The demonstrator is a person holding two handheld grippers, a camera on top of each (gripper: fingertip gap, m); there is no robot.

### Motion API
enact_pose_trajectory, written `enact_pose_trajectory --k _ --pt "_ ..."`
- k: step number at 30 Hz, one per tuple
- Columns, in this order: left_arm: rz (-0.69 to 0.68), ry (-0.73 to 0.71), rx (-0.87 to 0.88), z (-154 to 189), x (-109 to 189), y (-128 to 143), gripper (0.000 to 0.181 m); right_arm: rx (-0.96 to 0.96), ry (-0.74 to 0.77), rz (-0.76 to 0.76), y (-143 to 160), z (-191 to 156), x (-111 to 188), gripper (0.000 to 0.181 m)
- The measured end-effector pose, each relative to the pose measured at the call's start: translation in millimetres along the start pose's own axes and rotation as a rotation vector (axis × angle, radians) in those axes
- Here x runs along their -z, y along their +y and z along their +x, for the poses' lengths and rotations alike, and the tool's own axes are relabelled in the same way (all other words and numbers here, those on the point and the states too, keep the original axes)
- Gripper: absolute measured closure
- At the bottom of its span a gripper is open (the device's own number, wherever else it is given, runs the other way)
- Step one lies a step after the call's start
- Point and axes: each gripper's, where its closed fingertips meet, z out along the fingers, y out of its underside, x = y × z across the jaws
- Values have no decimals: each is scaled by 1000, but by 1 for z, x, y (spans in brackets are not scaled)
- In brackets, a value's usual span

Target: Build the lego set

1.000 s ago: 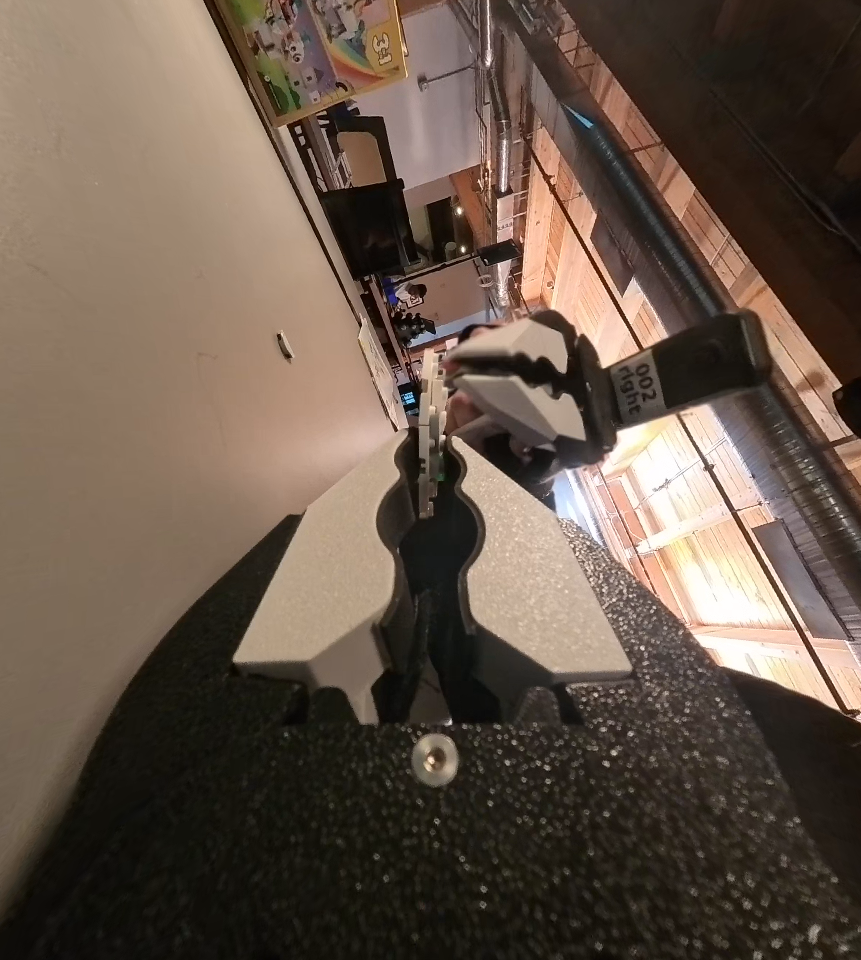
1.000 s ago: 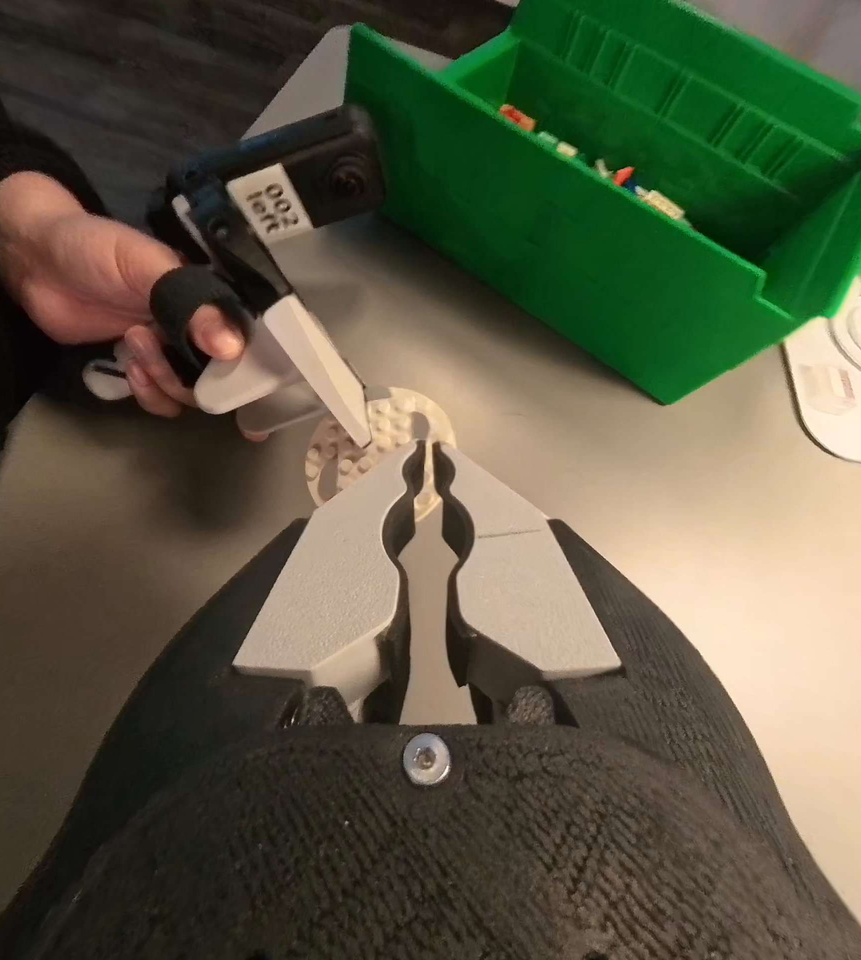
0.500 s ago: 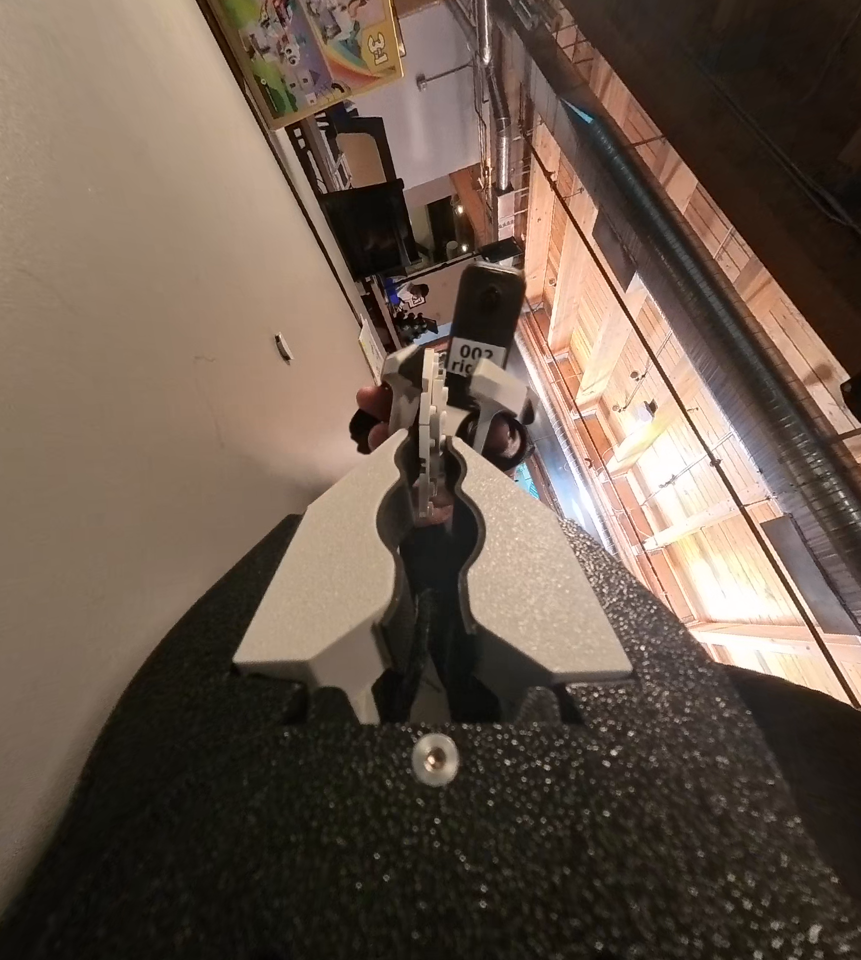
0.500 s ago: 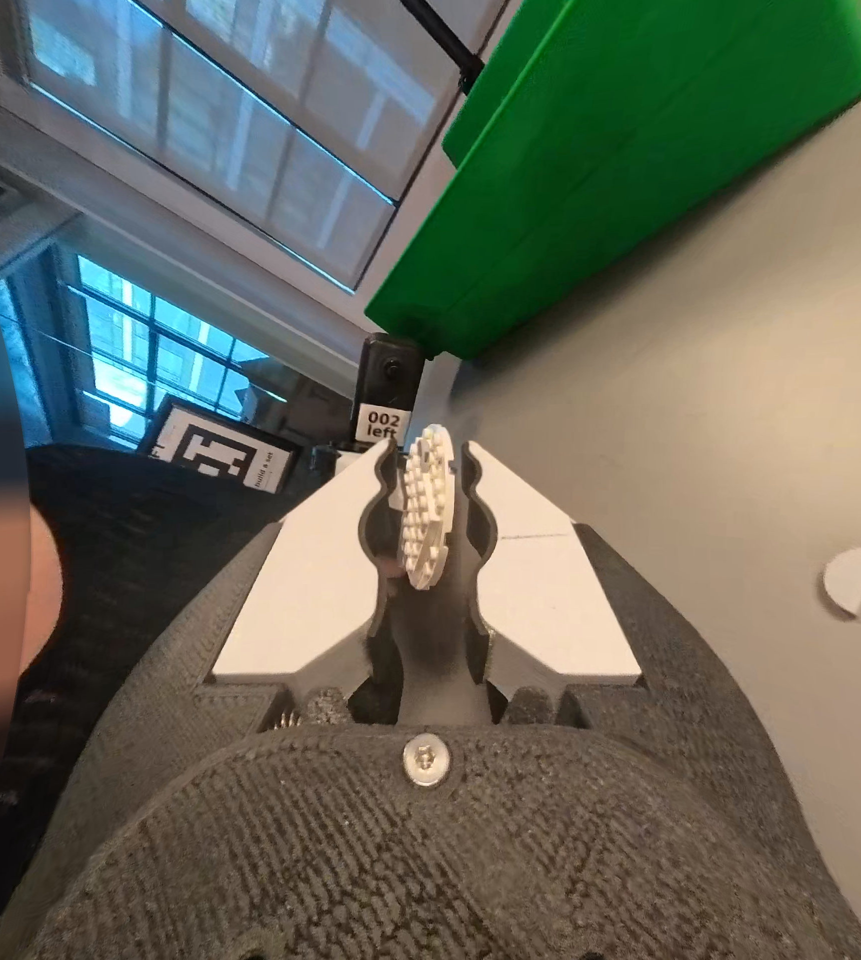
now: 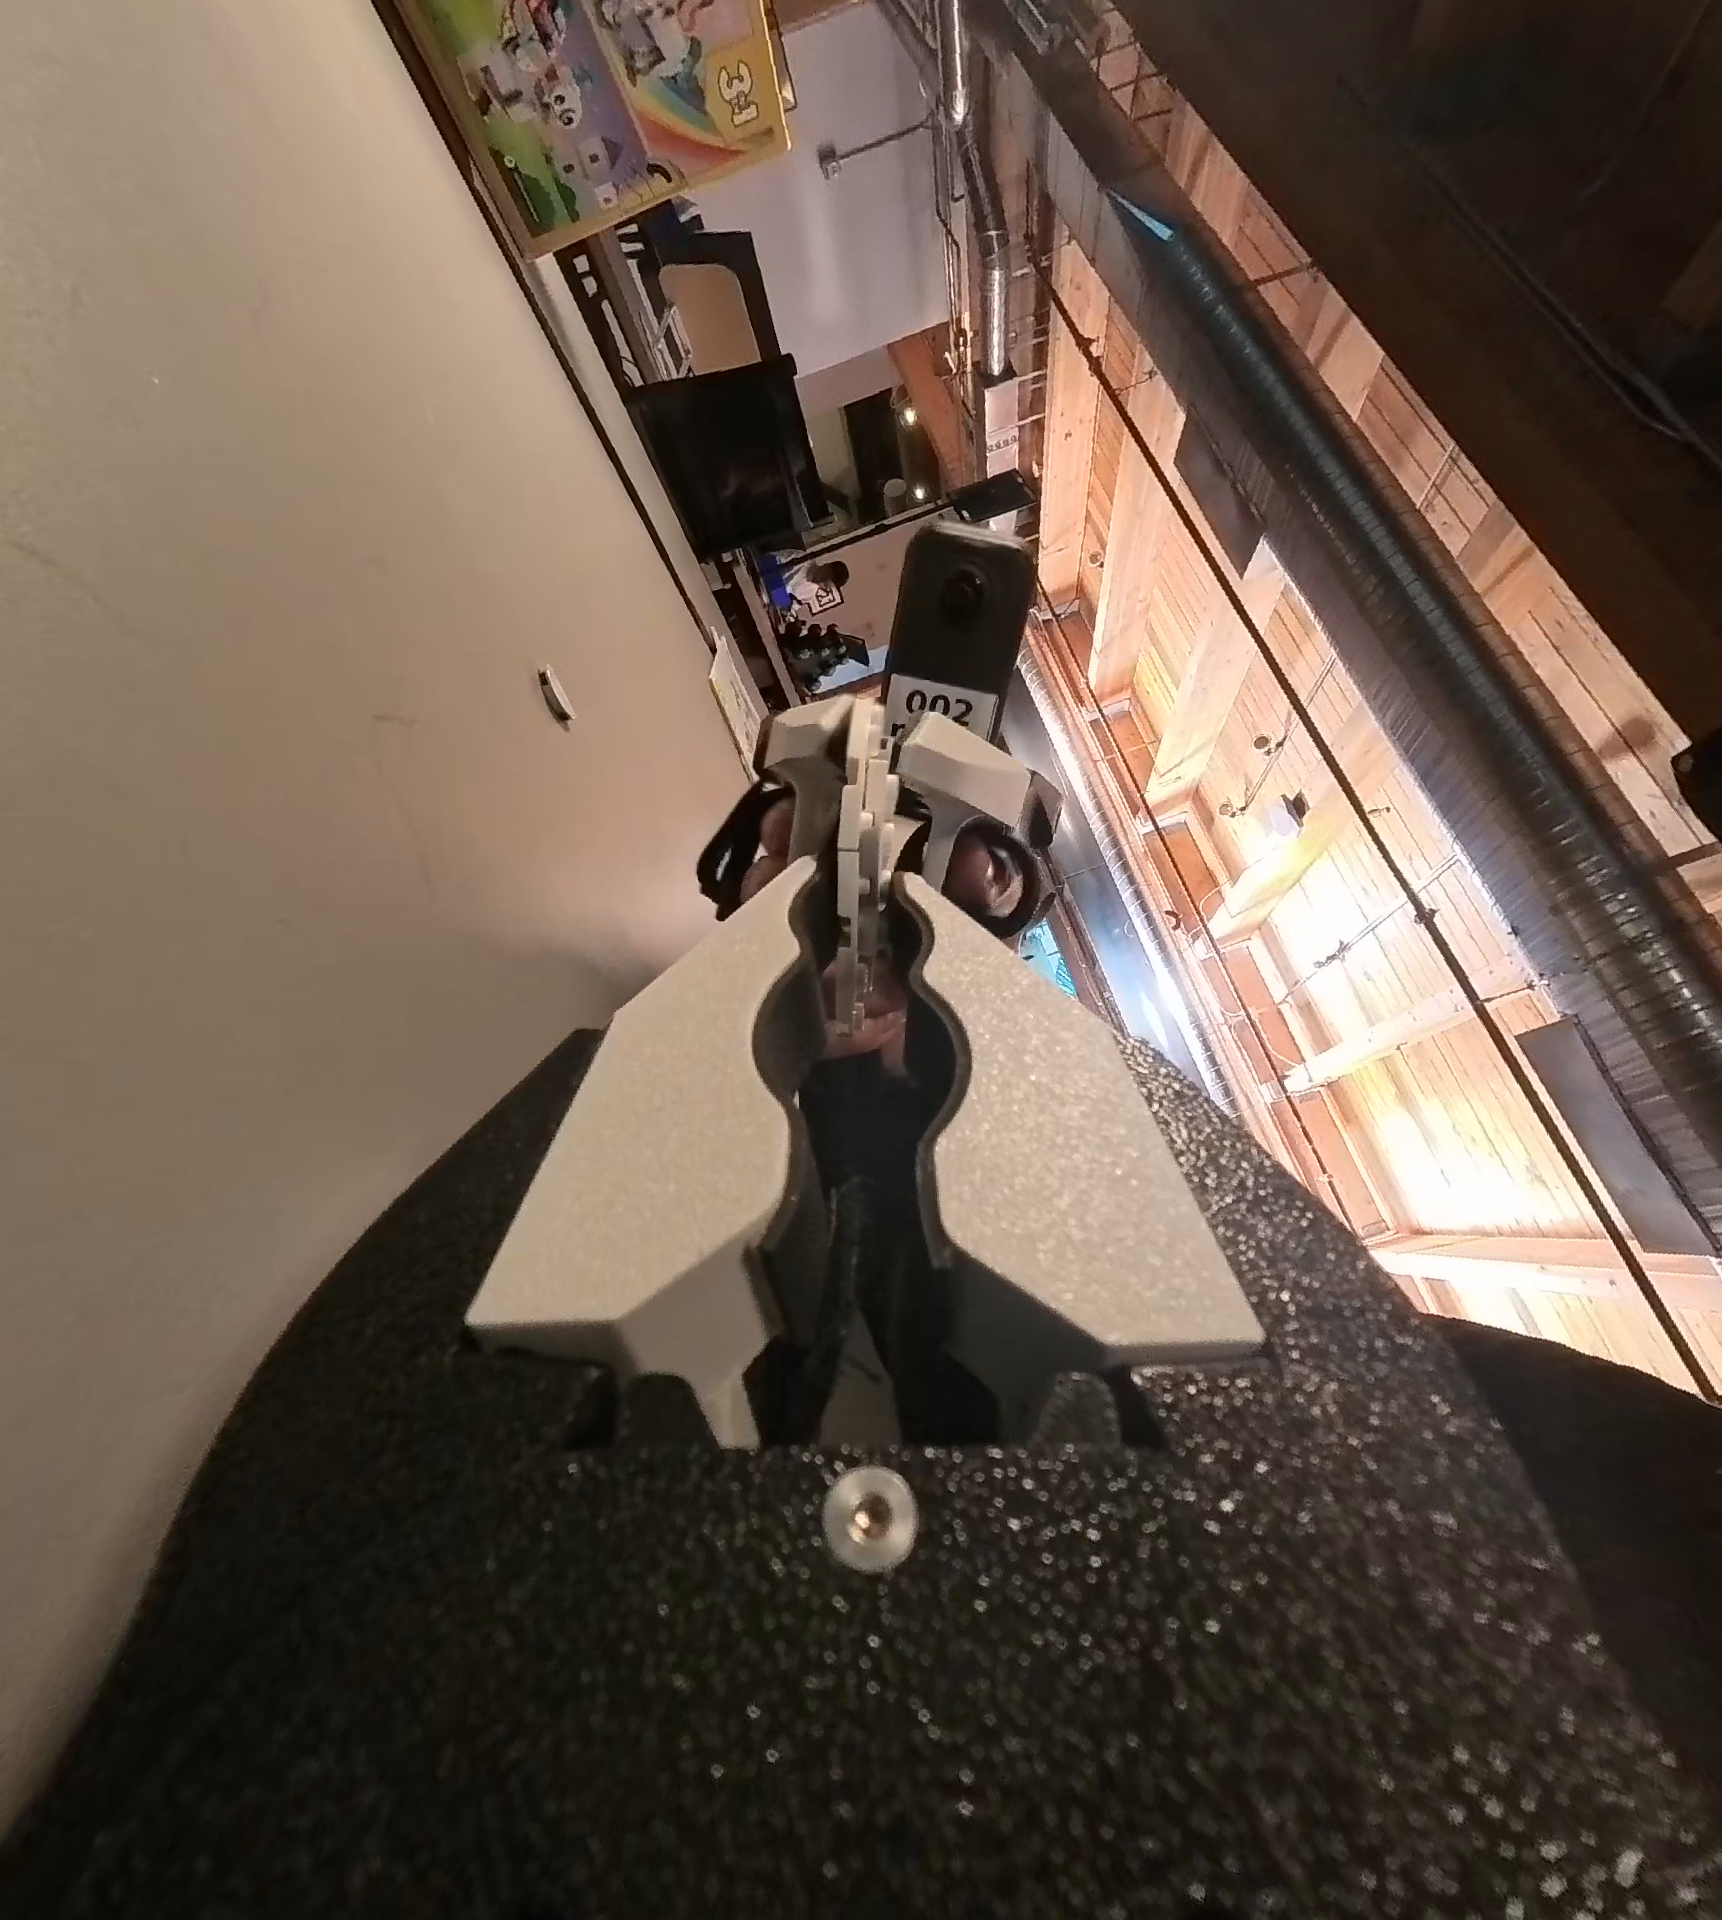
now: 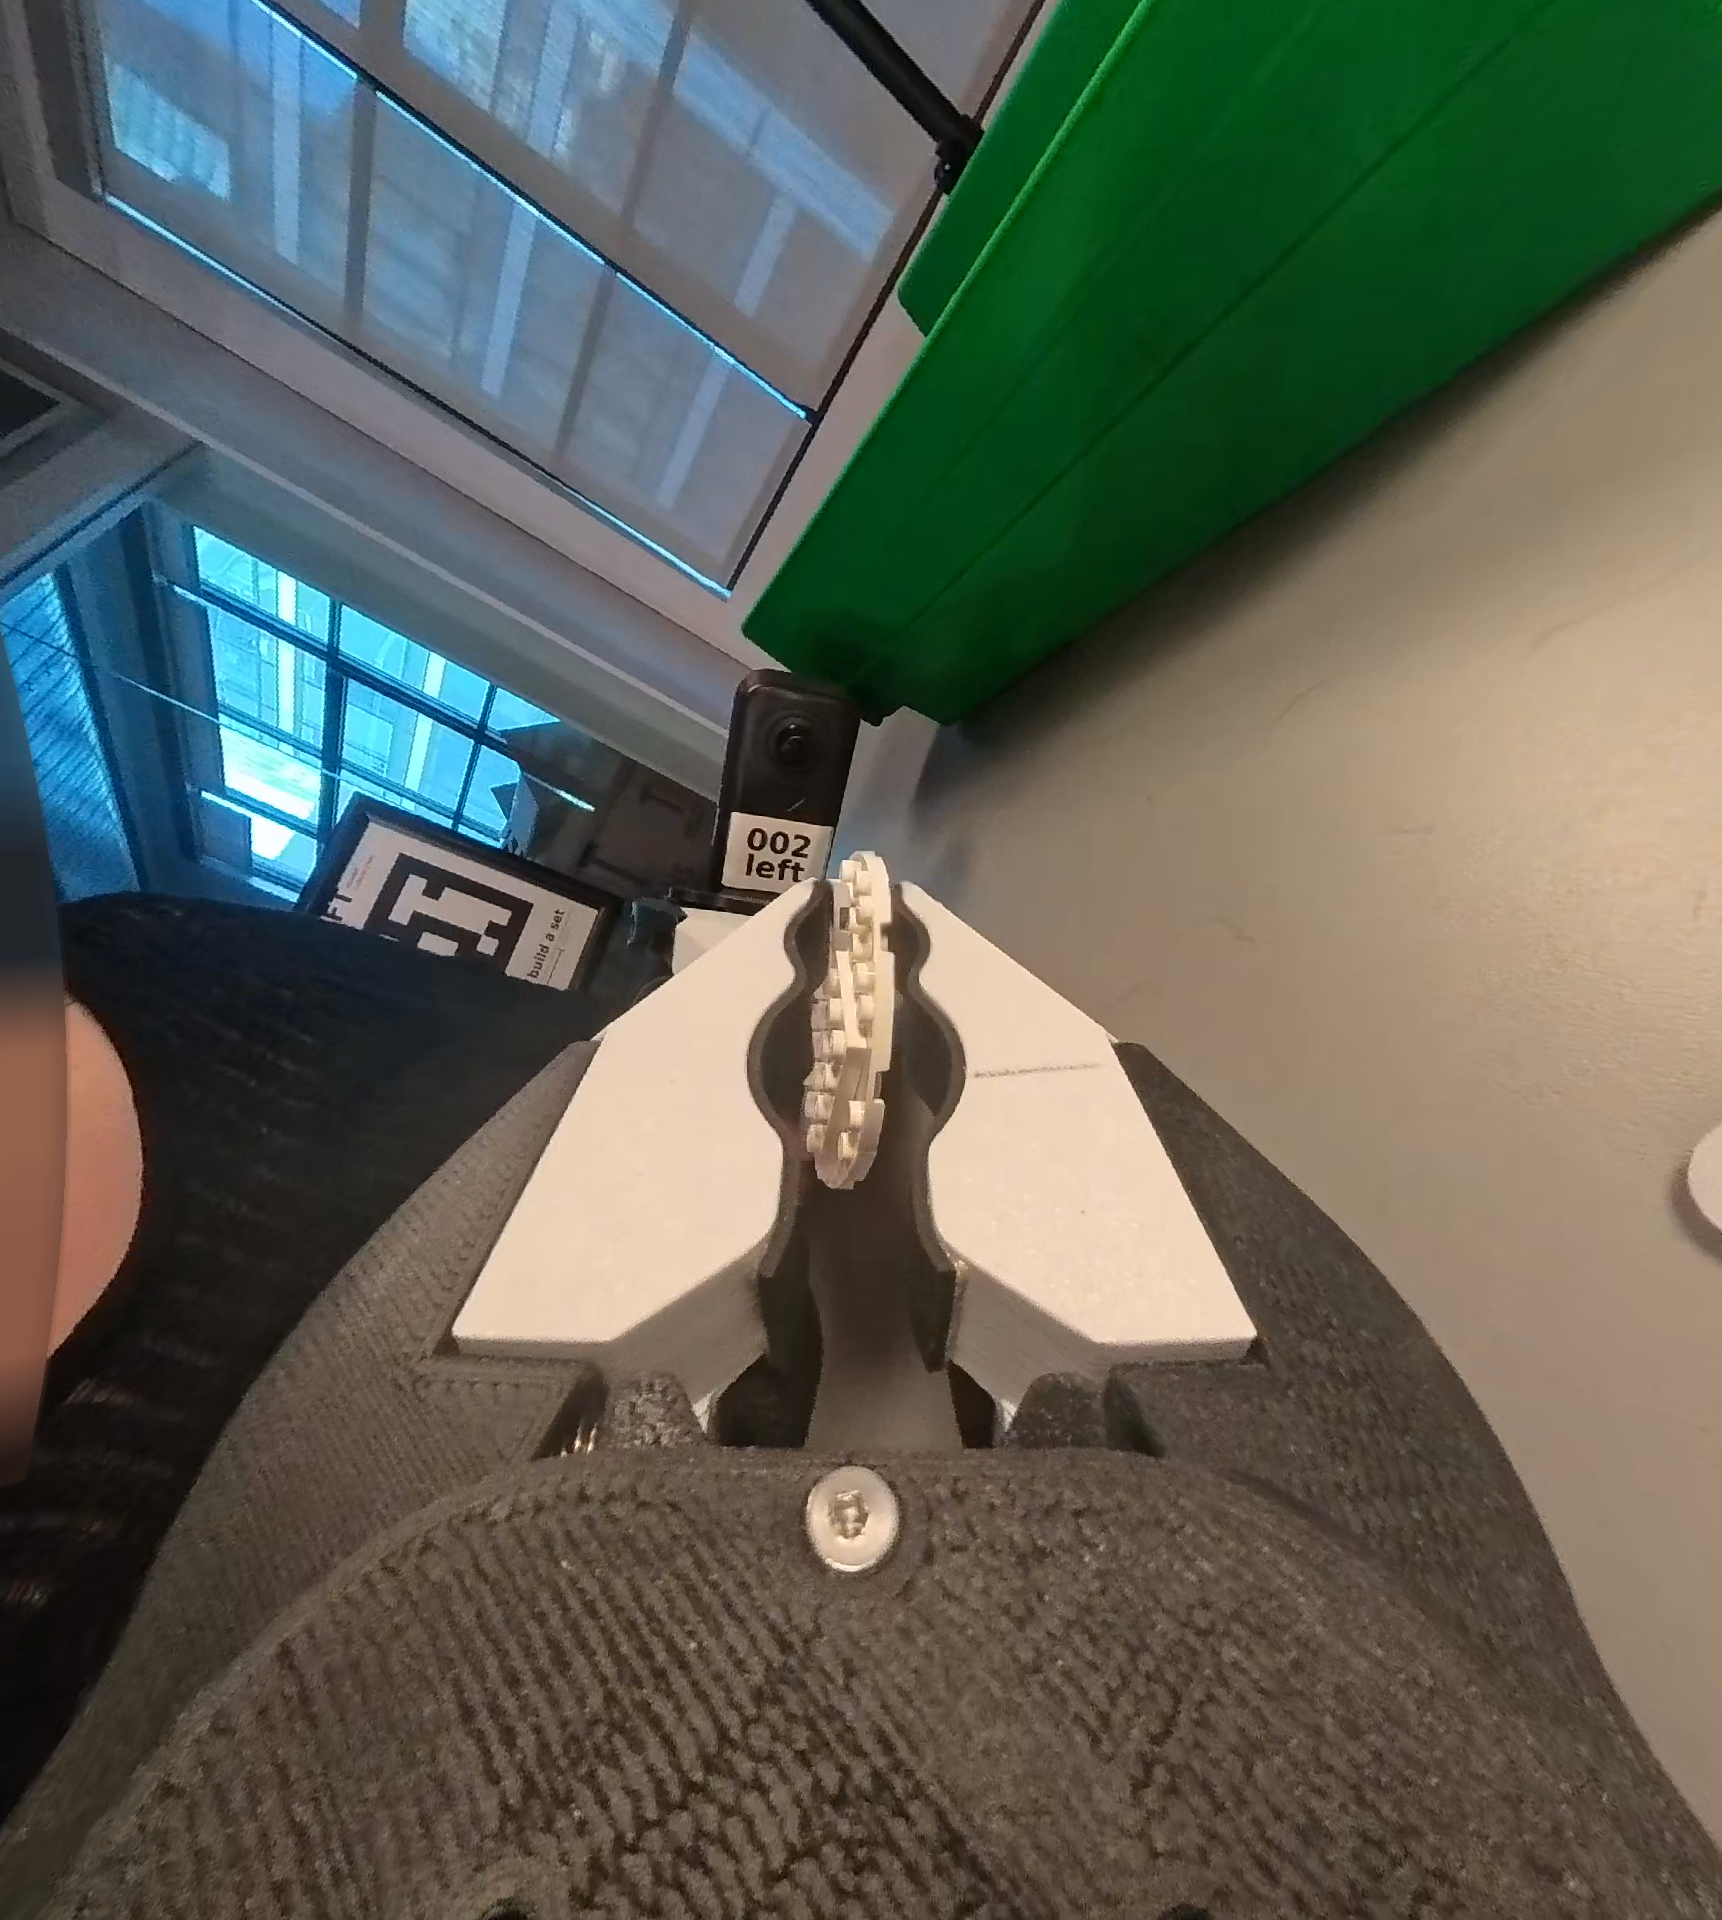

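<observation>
Now deeper between right gripper (image 6: 855, 902) fingers: white studded round plate (image 6: 849, 1039).

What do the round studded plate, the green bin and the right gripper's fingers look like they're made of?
Round studded plate: off-white, smooth moulded plastic by its crisp studs, seen edge-on.
Green bin: rigid plastic with a faint sheen; fine parallel lines suggest printing, though I can't be sure.
Right gripper fingers: pale grey matte plastic, probably 3D-printed, with layer lines along their edges.
</observation>
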Motion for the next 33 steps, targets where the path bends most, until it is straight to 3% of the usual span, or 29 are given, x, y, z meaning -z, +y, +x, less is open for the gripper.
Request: enact_pose_trajectory --k 13,21,33 --pt "-6 9 2 1 0 1 174 31 -18 40 -1 -3 1 178" --pt "-5 11 -27 3 0 2 175 74 -20 48 0 -5 -1 168" --pt "-17 27 -48 6 -1 4 175 1 -103 39 1 -10 1 178"
